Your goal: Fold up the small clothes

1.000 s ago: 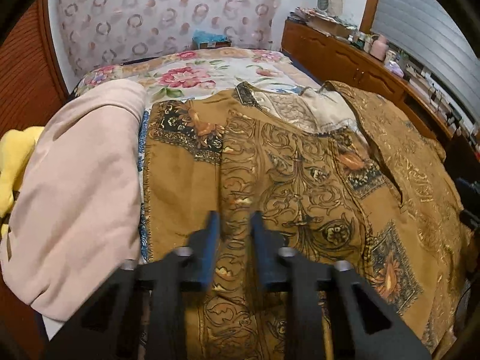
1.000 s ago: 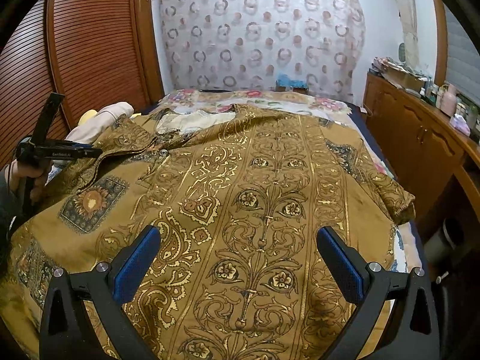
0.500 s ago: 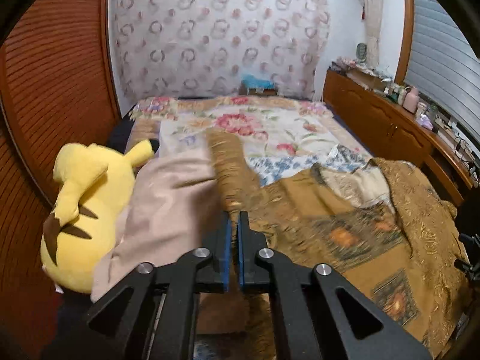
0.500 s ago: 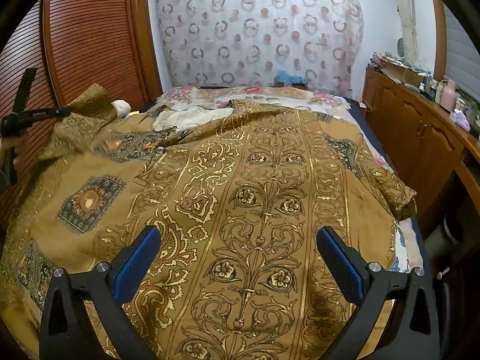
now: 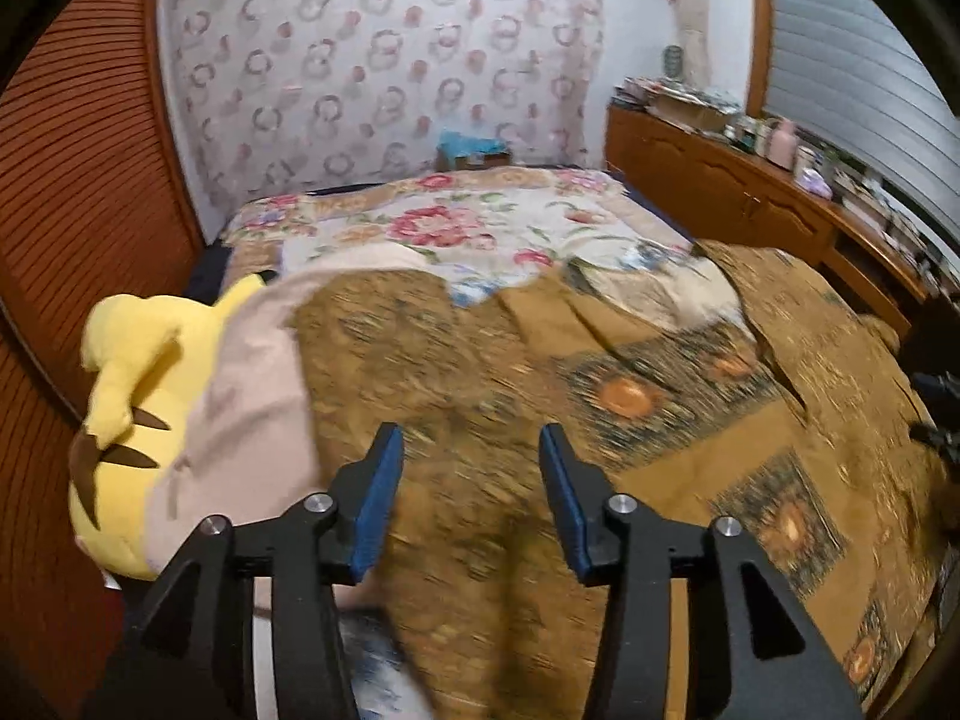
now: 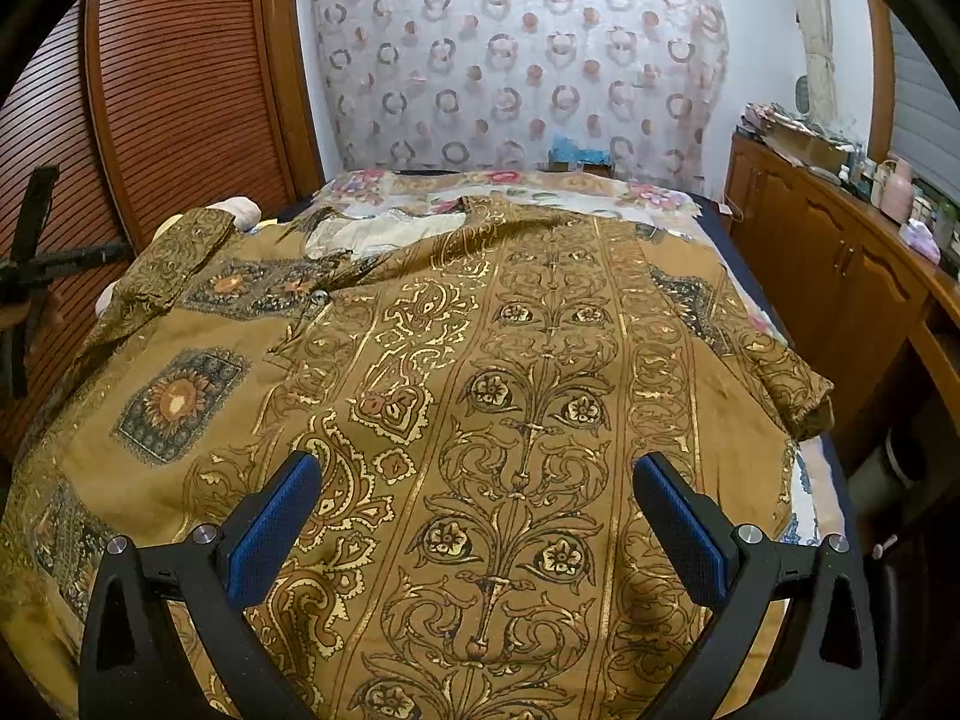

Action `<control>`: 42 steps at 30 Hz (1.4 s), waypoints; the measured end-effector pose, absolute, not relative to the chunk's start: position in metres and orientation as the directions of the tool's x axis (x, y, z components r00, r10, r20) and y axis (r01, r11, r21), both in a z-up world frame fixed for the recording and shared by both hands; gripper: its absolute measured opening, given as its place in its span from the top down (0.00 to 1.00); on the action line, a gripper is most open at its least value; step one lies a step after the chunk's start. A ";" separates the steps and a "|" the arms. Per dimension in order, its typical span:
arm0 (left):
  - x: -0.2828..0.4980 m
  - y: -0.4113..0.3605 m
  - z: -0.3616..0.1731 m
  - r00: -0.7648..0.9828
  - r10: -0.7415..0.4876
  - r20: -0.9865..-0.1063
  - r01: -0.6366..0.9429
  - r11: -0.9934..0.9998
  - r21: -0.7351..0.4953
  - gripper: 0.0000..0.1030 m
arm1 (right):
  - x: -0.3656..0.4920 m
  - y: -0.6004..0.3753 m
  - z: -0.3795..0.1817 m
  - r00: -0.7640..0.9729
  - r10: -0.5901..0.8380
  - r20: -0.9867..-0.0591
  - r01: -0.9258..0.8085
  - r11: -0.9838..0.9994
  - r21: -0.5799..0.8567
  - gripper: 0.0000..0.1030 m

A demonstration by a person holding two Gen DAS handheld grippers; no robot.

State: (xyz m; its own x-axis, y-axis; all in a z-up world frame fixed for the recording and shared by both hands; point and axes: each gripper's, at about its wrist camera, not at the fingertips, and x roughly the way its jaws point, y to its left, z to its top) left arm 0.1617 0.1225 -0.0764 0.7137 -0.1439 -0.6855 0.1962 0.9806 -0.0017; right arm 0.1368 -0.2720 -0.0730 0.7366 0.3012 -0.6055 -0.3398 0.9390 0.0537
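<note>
A mustard-brown patterned shirt lies spread flat over the bed. Its left sleeve lies out to the left, draped over the pile there. In the left wrist view the shirt is blurred below my left gripper, which is open and empty above the sleeve side. My right gripper is open wide and empty, hovering over the shirt's lower middle. The left gripper also shows at the far left of the right wrist view.
A pink garment and a yellow plush toy lie at the bed's left edge. A floral bedsheet covers the far bed. A wooden cabinet with clutter runs along the right. A slatted wardrobe stands left.
My left gripper held the shirt's left sleeve lifted, has let it go and opened. The sleeve dropped out to the left over the pile. The right gripper has stayed still.
</note>
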 end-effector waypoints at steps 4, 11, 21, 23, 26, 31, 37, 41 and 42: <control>0.153 0.098 -0.093 0.682 -0.185 -0.708 0.246 0.969 -0.017 0.42 | 0.135 -0.283 -0.068 0.759 0.276 -0.589 -0.319 0.947 0.032 0.00; 0.152 0.069 -0.114 0.636 -0.194 -0.747 0.274 0.962 -0.017 0.42 | 0.140 -0.340 -0.056 0.812 0.176 -0.556 -0.208 0.978 0.005 0.03; 0.154 0.058 -0.127 0.604 -0.188 -0.775 0.280 0.960 -0.014 0.42 | 0.182 -0.417 -0.067 0.777 0.123 -0.617 -0.087 0.992 0.088 0.19; 0.153 0.058 -0.128 0.605 -0.190 -0.773 0.284 0.959 -0.013 0.37 | 0.193 -0.425 -0.070 0.759 0.144 -0.635 -0.078 0.988 0.132 0.21; 0.152 0.056 -0.129 0.599 -0.197 -0.776 0.294 0.956 -0.016 0.30 | 0.209 -0.428 -0.072 0.731 0.173 -0.660 -0.081 0.982 0.168 0.26; 0.152 0.055 -0.129 0.593 -0.201 -0.779 0.301 0.954 -0.017 0.25 | 0.225 -0.435 -0.074 0.687 0.236 -0.687 -0.091 0.966 0.242 0.36; 0.153 0.051 -0.130 0.588 -0.199 -0.784 0.310 0.951 -0.010 0.20 | 0.237 -0.439 -0.070 0.658 0.274 -0.702 -0.123 0.958 0.258 0.68; 0.153 0.051 -0.130 0.588 -0.200 -0.784 0.310 0.951 -0.010 0.19 | 0.238 -0.422 -0.060 0.680 0.239 -0.693 -0.176 0.971 0.162 0.91; 0.153 0.051 -0.130 0.587 -0.200 -0.784 0.311 0.950 -0.010 0.18 | 0.236 -0.417 -0.057 0.692 0.221 -0.687 -0.184 0.975 0.129 0.93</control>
